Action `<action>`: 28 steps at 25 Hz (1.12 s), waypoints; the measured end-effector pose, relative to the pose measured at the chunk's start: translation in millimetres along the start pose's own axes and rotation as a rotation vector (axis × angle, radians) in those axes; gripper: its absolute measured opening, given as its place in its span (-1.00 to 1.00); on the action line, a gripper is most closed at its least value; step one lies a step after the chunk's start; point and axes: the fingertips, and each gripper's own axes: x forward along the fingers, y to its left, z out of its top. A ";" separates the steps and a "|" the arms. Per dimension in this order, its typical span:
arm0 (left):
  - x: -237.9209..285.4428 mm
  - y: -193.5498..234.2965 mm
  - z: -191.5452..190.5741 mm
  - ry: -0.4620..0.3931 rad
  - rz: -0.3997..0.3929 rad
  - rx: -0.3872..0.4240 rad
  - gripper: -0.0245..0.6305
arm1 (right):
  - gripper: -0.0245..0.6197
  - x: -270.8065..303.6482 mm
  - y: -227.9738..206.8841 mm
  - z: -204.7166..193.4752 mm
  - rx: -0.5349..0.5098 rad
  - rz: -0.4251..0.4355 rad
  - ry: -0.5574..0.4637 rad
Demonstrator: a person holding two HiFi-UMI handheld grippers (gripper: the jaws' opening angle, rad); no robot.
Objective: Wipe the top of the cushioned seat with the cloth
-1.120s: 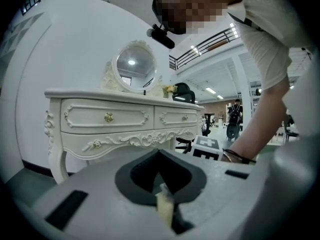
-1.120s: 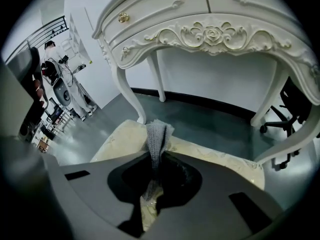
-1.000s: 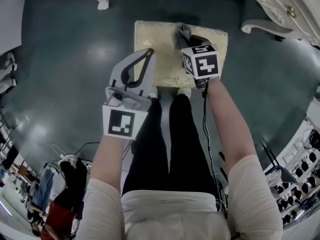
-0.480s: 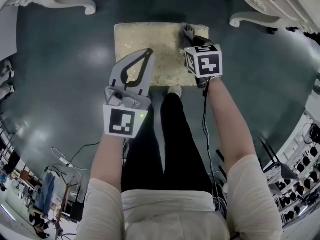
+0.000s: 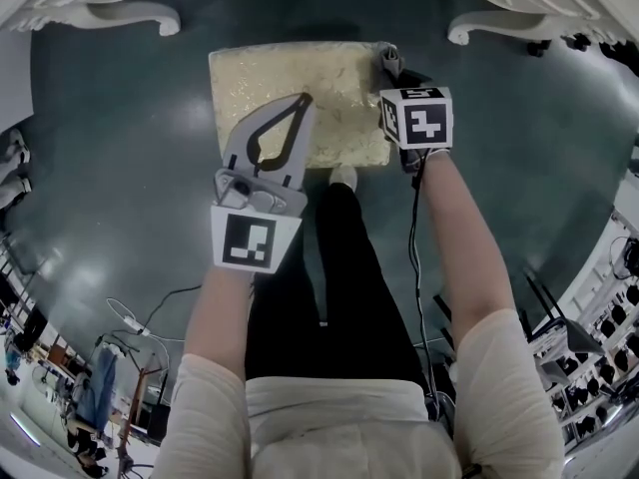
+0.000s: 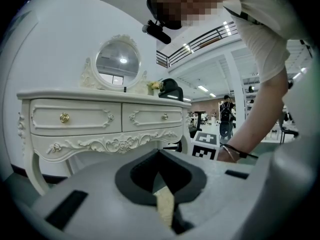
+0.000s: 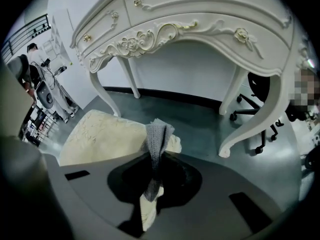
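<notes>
The right gripper [image 7: 155, 179] has its jaws pinched on a grey cloth [image 7: 157, 134], which stands up in a narrow, bunched fold at the far right corner of the cushioned seat [image 5: 280, 83] — whether touching it or just above, I cannot tell. The left gripper [image 5: 300, 103] hovers over the seat's near part, jaws together on nothing. The risk, as I judge it: from this corner a stroke may run off the edge, and the textured fabric could drag the thin fold out of the jaws — leaving most of the top unwiped.
</notes>
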 end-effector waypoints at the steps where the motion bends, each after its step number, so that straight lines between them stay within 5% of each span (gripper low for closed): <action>1: -0.1 -1.6 1.4 0.000 0.000 -0.001 -0.92 | -0.83 -2.0 -3.6 -0.7 0.000 -0.011 0.006; 11: -25.2 9.4 9.2 0.005 0.008 -0.001 -0.92 | -0.83 -41.9 36.6 10.0 -0.013 0.063 -0.052; 28: -124.4 99.4 -26.3 0.020 0.052 0.039 -0.92 | -0.83 8.0 257.1 13.4 -0.034 0.286 -0.003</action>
